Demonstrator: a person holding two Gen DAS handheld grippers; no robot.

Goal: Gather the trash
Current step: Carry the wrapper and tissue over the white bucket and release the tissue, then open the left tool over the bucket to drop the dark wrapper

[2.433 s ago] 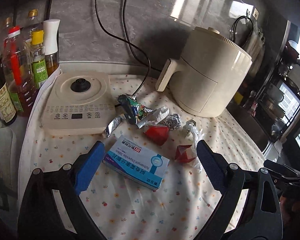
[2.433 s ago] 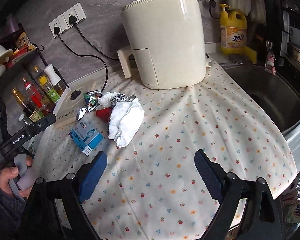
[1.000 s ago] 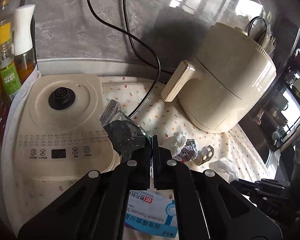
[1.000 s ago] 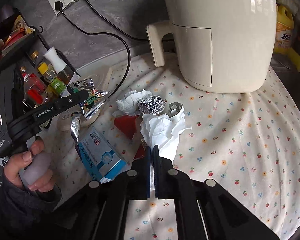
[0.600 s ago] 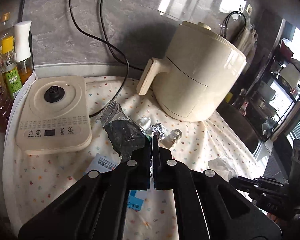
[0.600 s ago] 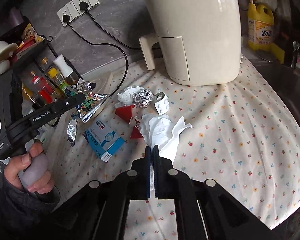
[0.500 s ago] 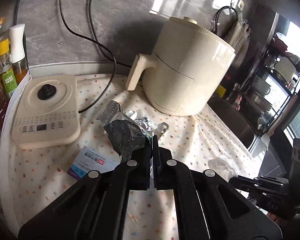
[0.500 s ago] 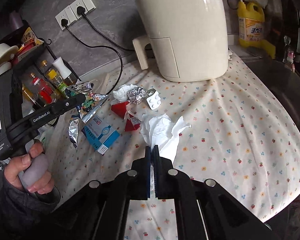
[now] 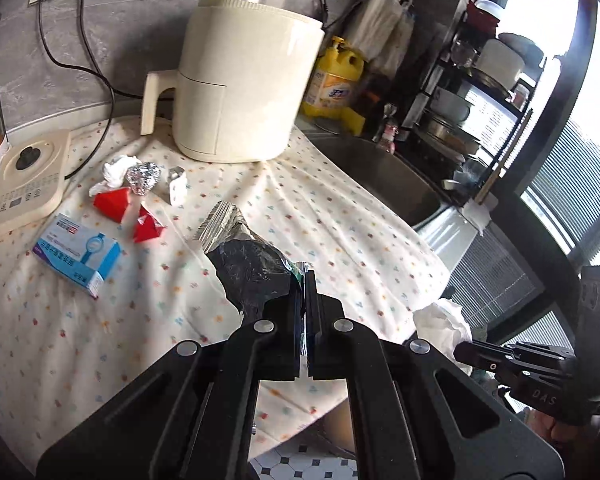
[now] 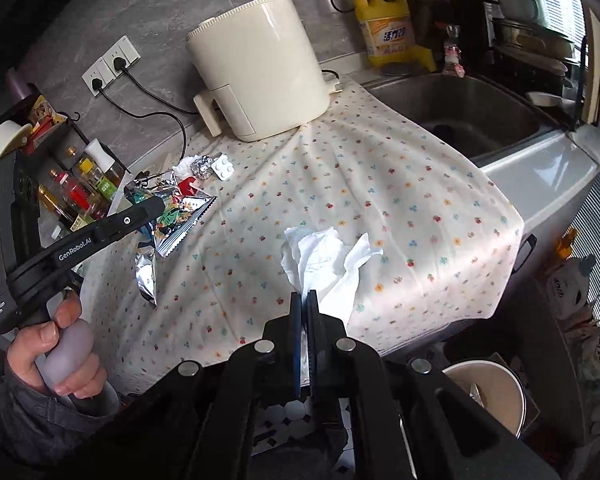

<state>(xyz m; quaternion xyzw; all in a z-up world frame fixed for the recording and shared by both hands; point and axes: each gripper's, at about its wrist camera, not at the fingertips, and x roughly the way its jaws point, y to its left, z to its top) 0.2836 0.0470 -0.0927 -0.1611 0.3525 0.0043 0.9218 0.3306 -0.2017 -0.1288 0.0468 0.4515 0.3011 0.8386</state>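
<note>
My left gripper (image 9: 304, 280) is shut on a crinkled foil snack wrapper (image 9: 244, 256), held above the flowered cloth; in the right wrist view the same wrapper (image 10: 176, 212) hangs from that gripper (image 10: 158, 204) at the left. My right gripper (image 10: 305, 300) is shut on a crumpled white tissue (image 10: 324, 260), also lifted over the cloth's front edge. On the cloth lie a blue medicine box (image 9: 78, 254), two red paper pieces (image 9: 114, 204), a foil ball (image 9: 142, 176), a white paper wad (image 9: 114, 170) and a blister pack (image 9: 178, 184).
A cream air fryer (image 9: 236, 80) stands at the back, an induction cooker (image 9: 22, 180) at the left, the sink (image 10: 460, 116) to the right. A round bin (image 10: 486, 392) sits on the floor below the counter. Oil bottles (image 10: 84, 192) line the left wall.
Both grippers have pulled back and swung right from the trash pile toward the counter's front edge, carrying the wrapper and the tissue. The floor bin has come into the right wrist view.
</note>
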